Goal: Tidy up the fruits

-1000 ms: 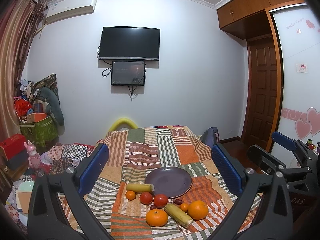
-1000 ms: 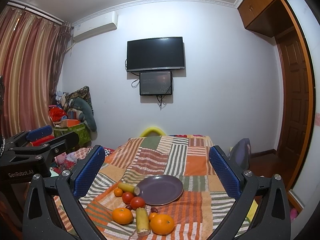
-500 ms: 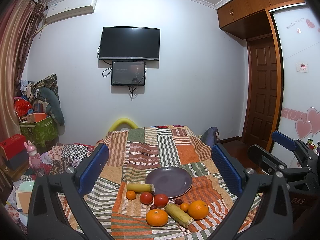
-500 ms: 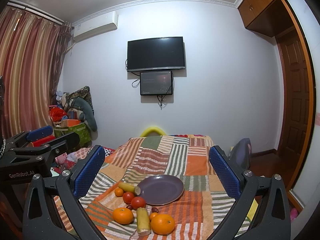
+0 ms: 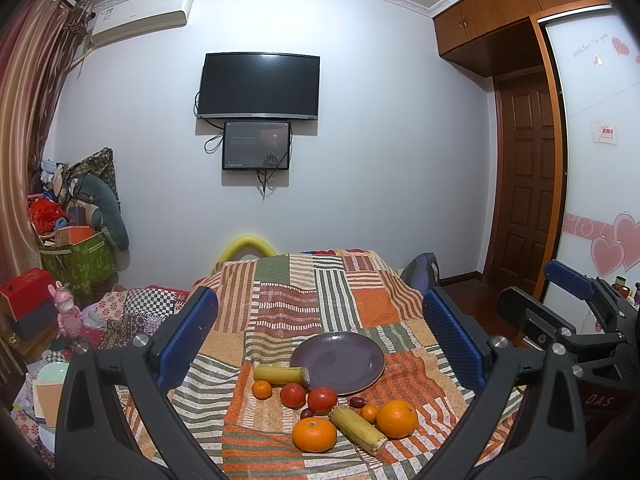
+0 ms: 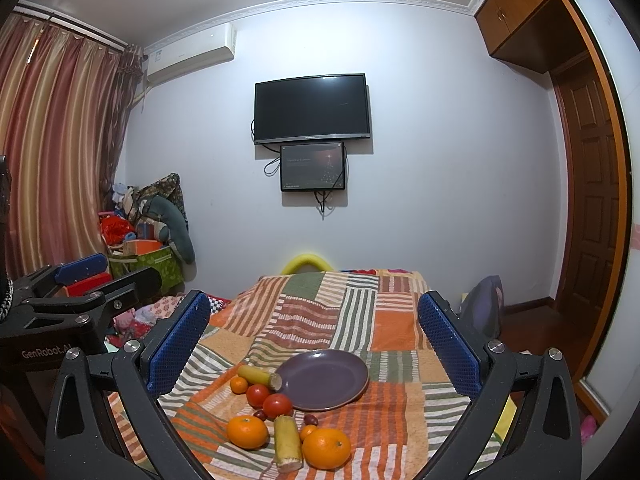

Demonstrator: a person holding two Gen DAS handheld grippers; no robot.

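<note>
Left wrist view unchanged, left claw (image 5: 320,336) and right claw (image 6: 314,338) stay wide open, empty, above fruit

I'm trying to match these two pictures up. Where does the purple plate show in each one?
Left wrist view: the purple plate lies low and just right of centre, on the striped patchwork cloth.
Right wrist view: the purple plate lies low at the centre, on the same cloth.
Shared landmark: the yellow stalk piece touches the plate's left rim in both.
</note>
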